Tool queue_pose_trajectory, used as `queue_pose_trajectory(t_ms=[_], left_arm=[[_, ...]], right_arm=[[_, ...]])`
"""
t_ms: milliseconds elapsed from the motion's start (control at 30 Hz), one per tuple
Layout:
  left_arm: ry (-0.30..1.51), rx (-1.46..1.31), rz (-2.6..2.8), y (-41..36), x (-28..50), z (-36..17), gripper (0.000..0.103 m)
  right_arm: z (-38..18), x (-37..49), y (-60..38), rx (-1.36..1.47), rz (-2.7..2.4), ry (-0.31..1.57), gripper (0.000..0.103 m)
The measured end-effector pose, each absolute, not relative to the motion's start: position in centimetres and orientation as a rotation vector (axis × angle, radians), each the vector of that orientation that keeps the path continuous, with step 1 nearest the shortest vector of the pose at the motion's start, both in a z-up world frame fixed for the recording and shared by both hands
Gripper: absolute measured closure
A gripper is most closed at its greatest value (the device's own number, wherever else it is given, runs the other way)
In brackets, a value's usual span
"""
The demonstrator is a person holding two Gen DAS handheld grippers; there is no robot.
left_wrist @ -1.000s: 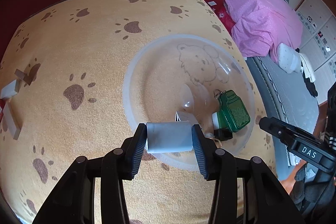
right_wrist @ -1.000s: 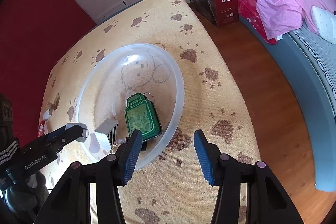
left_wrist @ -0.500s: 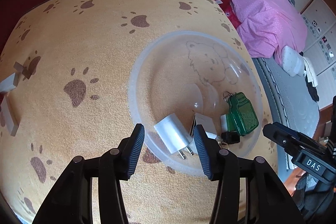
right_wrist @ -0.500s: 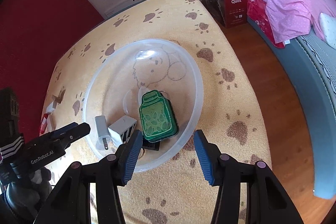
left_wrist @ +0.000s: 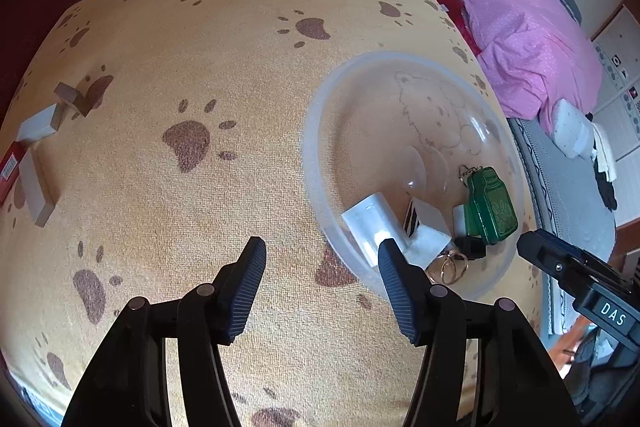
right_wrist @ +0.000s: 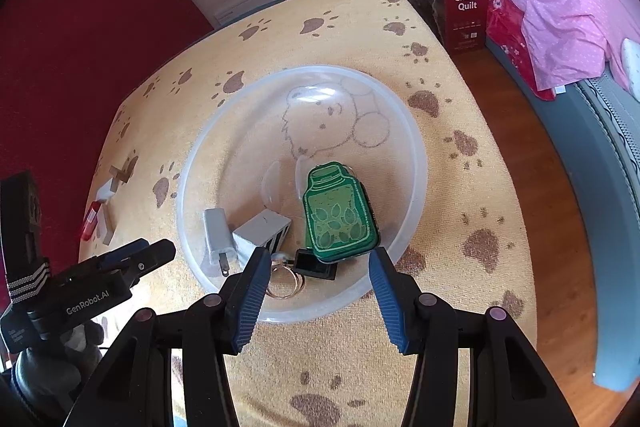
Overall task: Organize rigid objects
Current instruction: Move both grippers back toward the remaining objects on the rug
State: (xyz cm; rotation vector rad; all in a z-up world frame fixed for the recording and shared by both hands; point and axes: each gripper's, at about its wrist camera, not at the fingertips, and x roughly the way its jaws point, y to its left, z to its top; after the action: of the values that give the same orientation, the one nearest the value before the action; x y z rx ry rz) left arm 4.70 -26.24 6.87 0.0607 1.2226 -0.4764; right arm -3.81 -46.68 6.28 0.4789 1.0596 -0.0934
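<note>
Two blue-padded fingers of the left gripper (left_wrist: pixel 322 259) stand spread with nothing between them in the left wrist view, hovering over the paw-print rug (left_wrist: pixel 208 67) just beside the near rim of the clear plastic bowl (left_wrist: pixel 316 131). Inside the bowl lie a white plug adapter (left_wrist: pixel 370 221), a second white charger (left_wrist: pixel 426 227), a green jar-shaped tin (left_wrist: pixel 490 205), a small black piece (left_wrist: pixel 472 247) and a ring (left_wrist: pixel 448 267). Well apart at the far left of the rug sit a few wooden blocks (left_wrist: pixel 34 183). From the right wrist view, the right gripper (right_wrist: pixel 316 273) also has its fingers spread and holds nothing, poised above the bowl's (right_wrist: pixel 416 163) near rim. The green tin (right_wrist: pixel 338 213) rests near the bowl's middle, with both white chargers (right_wrist: pixel 218 233) to its left, the black piece (right_wrist: pixel 316 267) touching its near edge, and the ring (right_wrist: pixel 284 285) beside that. A red quilt box (right_wrist: pixel 466 7) stands on the floor beyond the rug.
</note>
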Motion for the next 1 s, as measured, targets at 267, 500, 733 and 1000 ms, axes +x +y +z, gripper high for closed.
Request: queue_pose_trajectory(t_ms=[267, 500, 733, 1000], left_arm=[[1.22, 0.036, -0.429, -23.4, 4.7, 7.2, 0.043], [1.219, 0.006, -0.378, -19.8, 4.7, 7.4, 0.043], [1.237, -0.046, -0.317, -15.8, 5.0, 7.4, 0.039], [1.234, -0.068, -0.259, -11.9, 5.4, 7.7, 0.036]], right_arm=[[6.9, -3.2, -44.1, 0.456, -0.052, 1.059, 0.049], [7.1, -2.4, -41.1, 0.434, -0.012, 1.065, 0.049], [7.4, -1.4, -37.8, 0.416, 0.038, 1.073, 0.04], [7.1, -0.1, -34.3, 0.401, 0.1, 1.093, 0.037]])
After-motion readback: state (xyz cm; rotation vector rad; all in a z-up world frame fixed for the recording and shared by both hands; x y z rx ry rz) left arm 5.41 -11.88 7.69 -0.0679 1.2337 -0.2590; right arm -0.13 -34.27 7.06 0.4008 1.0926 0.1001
